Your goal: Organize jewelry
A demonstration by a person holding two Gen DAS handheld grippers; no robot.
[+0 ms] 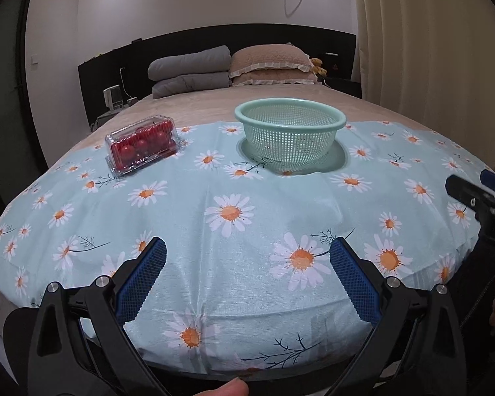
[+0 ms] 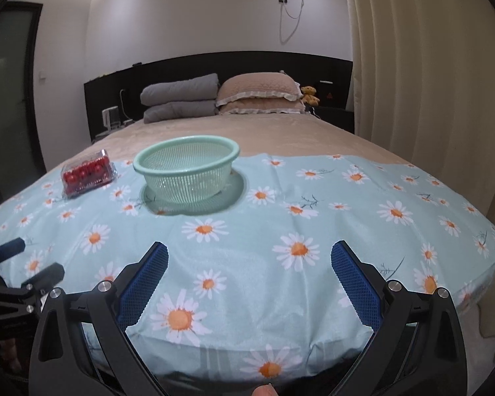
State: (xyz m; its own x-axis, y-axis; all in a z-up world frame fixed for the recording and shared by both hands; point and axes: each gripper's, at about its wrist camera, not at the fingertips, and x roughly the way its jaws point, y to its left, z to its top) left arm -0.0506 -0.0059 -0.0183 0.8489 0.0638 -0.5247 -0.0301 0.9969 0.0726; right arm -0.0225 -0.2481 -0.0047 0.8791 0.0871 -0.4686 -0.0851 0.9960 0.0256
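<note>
Red beads [image 1: 141, 145] fill a shut clear box [image 1: 115, 151] left of the green basket [image 1: 290, 122]; both claws gape, holding nothing.

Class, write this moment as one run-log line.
left claw open, empty | right claw open, empty | clear box of red beads closed on cloth | green basket untouched

Mint basket [image 1: 290, 132]; daisy-print blue cloth [image 1: 247, 231]; red beads [image 1: 140, 143].

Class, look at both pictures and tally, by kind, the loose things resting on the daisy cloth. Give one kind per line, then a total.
Clear box of red balls: 1
Green mesh basket: 1
Green round lid under the basket: 1
Total: 3
</note>
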